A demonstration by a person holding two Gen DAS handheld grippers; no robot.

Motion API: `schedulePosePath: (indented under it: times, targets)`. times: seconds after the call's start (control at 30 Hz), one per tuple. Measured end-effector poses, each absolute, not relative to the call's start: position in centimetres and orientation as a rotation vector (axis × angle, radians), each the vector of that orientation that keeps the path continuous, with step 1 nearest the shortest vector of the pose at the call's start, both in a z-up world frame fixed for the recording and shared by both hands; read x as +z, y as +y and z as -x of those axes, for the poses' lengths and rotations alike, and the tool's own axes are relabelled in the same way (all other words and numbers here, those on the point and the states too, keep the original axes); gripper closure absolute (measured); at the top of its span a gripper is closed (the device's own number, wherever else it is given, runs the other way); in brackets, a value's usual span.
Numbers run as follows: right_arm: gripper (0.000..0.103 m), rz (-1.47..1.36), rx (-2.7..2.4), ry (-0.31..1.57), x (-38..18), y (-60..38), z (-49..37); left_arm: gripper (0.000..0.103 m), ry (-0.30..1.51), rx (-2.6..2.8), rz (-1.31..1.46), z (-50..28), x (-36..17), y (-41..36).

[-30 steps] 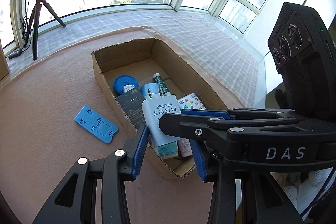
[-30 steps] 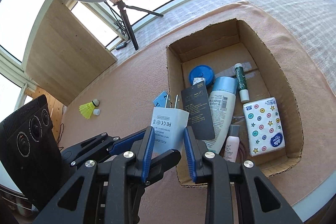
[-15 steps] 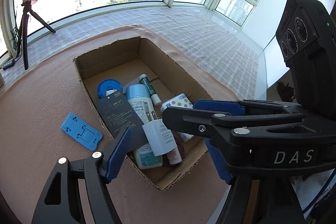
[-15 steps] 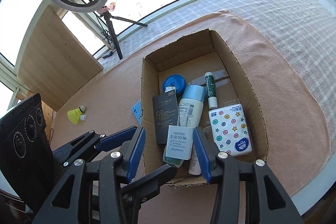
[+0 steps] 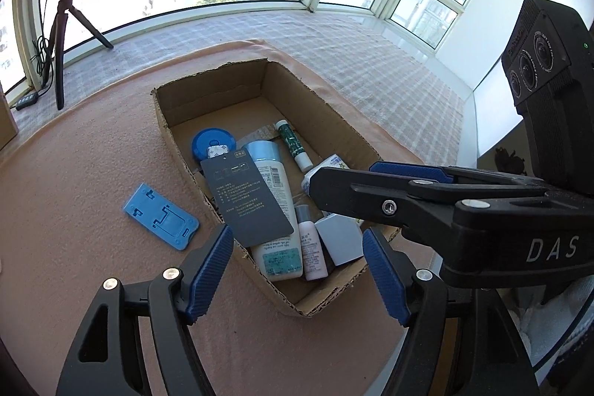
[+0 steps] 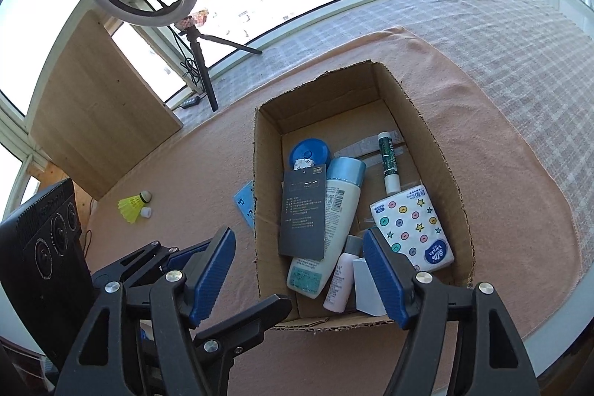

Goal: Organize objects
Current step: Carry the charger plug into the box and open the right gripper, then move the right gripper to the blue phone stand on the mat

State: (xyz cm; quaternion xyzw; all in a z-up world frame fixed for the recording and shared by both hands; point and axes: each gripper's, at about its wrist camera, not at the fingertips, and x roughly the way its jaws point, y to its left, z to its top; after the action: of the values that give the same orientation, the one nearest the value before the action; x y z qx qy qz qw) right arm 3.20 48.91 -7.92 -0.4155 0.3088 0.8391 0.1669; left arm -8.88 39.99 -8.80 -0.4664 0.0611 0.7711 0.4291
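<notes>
left gripper (image 5: pixel 297 270) spread and empty; right gripper (image 6: pixel 299 271) opening, nothing between its jaws. the white charger (image 5: pixel 341 240) lies in the box (image 5: pixel 326 299), at its near end, beside a small bottle (image 5: pixel 312 247).

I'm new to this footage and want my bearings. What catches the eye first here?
An open cardboard box sits mid-frame on a peach cloth, packed with toiletries: a white bottle, a dark card lying over it, and a spotted tissue pack on the right. Both grippers, left and right, hang over its near end with nothing between their fingers; the right one's jaws are opening. A blue stand lies outside, left of the box.
</notes>
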Motion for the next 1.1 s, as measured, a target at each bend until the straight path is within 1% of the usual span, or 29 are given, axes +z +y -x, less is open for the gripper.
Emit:
schedulePosePath:
  times: [0.23, 0.33, 0.57, 0.7, 0.8, 0.93, 1.1]
  targets:
    - [0.035, 1.187, 2.412, 0.897, -7.8, 47.8, -2.3, 0.028, 0.132, 1.968, 1.182, 9.4, -8.6, 37.1]
    - [0.035, 1.189, 2.422, 0.936, -7.9, 47.5, -1.7, 0.028, 0.12, 1.997, 1.193, 9.8, -8.6, 35.2]
    - [0.035, 1.208, 2.498, 0.936, -7.1, 45.7, 0.4, 0.028, 0.067, 2.091, 1.242, 10.8, -9.1, 28.6]
    - [0.035, 1.272, 2.56, 0.897, -6.7, 44.1, 2.9, 0.028, 0.024, 2.146, 1.294, 11.3, -10.0, 24.2]
    - [0.035, 1.386, 2.592, 0.825, -7.2, 42.4, 5.6, 0.028, -0.024, 2.179, 1.322, 11.3, -10.6, 21.3]
    - [0.035, 1.542, 2.543, 0.755, -9.5, 41.5, 9.8, 0.028, -0.065, 2.206, 1.337, 10.9, -10.8, 18.3]
    - [0.036, 1.678, 2.394, 0.618, -13.3, 42.3, 14.2, 0.028, -0.118, 2.233, 1.35, 10.5, -11.1, 15.0]
